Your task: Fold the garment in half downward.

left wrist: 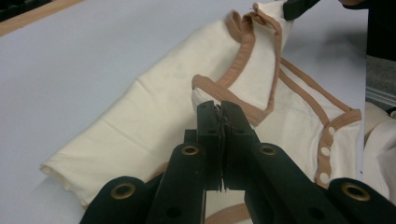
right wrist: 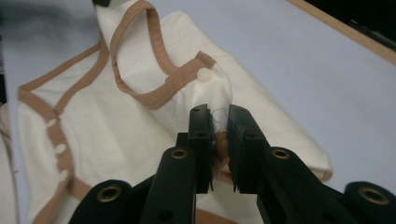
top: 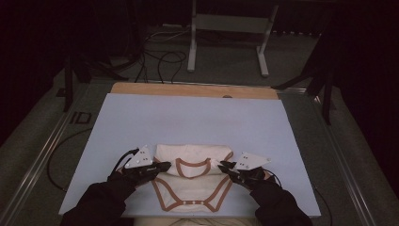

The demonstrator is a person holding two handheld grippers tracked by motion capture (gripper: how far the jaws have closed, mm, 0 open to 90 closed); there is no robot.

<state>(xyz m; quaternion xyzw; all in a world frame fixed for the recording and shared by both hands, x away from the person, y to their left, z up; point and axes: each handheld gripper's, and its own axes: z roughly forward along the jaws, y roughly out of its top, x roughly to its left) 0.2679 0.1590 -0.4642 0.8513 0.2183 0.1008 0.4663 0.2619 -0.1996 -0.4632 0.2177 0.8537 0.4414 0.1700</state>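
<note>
On the counter (top: 141, 117), left gripper (top: 165, 165) and right gripper (top: 225, 165) are each clamped on a shoulder of the cream bodysuit (top: 194, 188).

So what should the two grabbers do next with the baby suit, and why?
Probably lower both shoulders flat onto the folded part. The left gripper and right gripper each pinch a shoulder of the cream bodysuit, and its top edge is lifted off the blue mat.
</note>
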